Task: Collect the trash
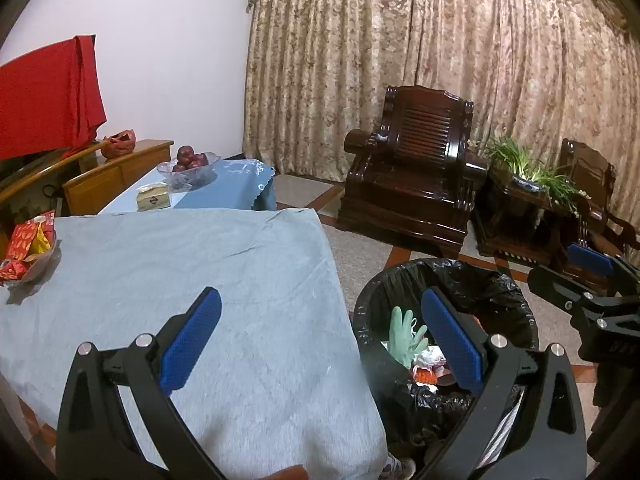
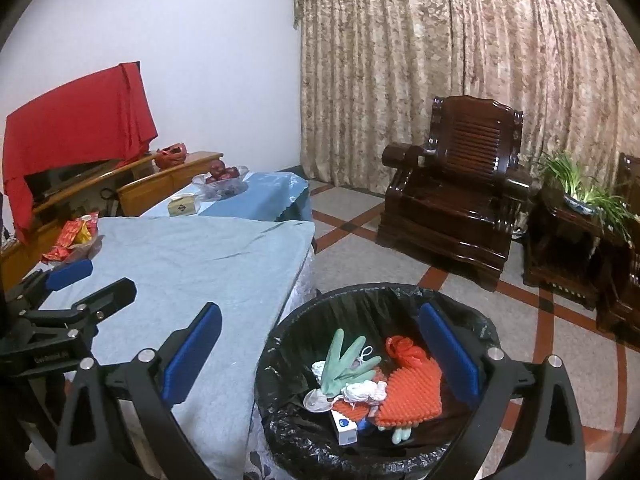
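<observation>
Beside the desk [image 2: 192,264], the trash bin [image 2: 288,340] holds a green glove [image 2: 344,356] and a small box [image 2: 343,428], its label perhaps unreadable. Left gripper [image 1: 320,340] and right gripper [image 2: 320,352] both gape wide, empty.

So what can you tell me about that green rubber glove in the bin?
The pale green rubber glove lies inside the round bin lined with a black plastic bag, on top of the other rubbish. Its fingers are spread and point up toward the far rim. It looks soft, limp and empty. It rests against crumpled white paper, next to an orange mesh net. Neither gripper touches it.
</observation>
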